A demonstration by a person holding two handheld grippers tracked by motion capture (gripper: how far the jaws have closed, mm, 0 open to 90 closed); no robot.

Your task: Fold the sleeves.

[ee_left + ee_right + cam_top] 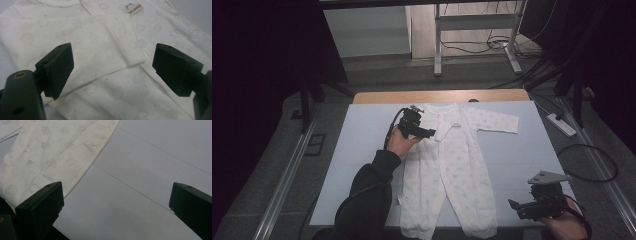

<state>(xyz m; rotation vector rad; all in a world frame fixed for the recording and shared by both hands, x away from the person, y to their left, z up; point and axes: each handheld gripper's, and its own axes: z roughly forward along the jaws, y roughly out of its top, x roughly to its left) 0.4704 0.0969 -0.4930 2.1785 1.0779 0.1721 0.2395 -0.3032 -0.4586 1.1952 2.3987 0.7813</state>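
White cotton baby sleepsuit point(452, 165) flat on worktop point(362, 165), one sleeve point(82, 50) folded across chest, likely first fold. Left tool point(428, 133) above that sleeve, jaws apart, nothing gripped. Right tool point(522, 207) spread, idle beside leg point(50, 152), off fabric.

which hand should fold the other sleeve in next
Right, probably. The spread sleeve lies on that side, and the right hand-held gripper is open and free. The left hand-held gripper sits over the folded sleeve.
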